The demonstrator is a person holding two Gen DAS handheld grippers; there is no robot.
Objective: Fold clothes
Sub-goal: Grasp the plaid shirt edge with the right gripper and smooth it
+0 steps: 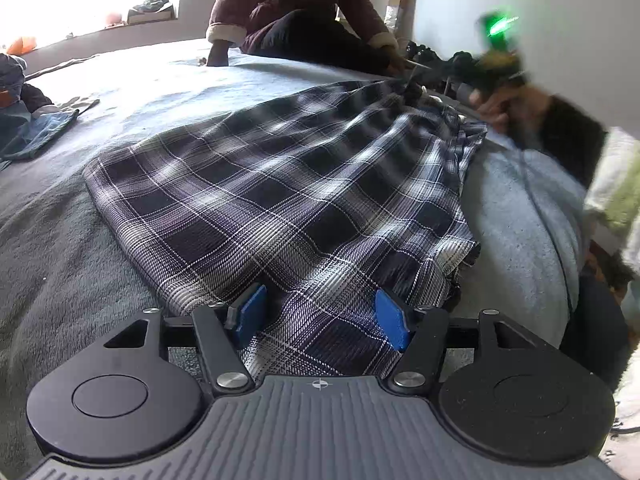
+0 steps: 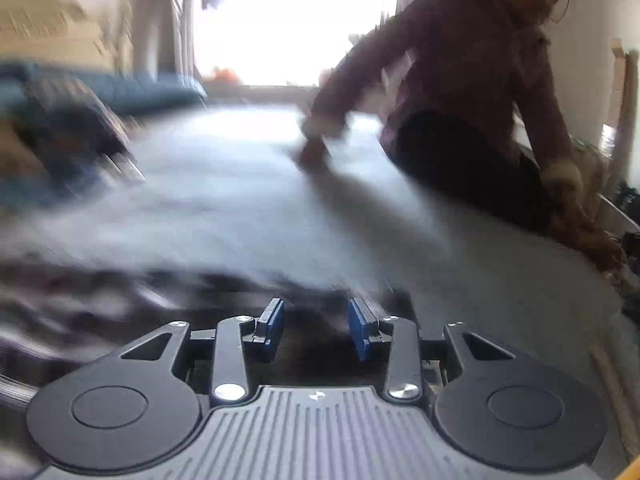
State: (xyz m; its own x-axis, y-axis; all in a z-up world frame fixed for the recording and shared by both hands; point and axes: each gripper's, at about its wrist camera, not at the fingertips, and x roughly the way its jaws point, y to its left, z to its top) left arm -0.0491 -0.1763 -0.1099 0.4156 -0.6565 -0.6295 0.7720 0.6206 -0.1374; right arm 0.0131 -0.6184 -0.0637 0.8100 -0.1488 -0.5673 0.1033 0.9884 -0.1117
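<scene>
On the bed (image 1: 120,92), a plaid garment (image 1: 280,184) lies spread flat, its near hem between the spread jaws of the left gripper (image 1: 320,316). Beyond it, the right gripper (image 2: 316,328) hangs over what seems the garment's far edge, blurred, jaws apart.

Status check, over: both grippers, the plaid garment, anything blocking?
Left gripper open, straddling near hem of dark plaid cloth garment on grey blanket. Right gripper open over blurred dark fabric. Seated person beyond, clear.
</scene>
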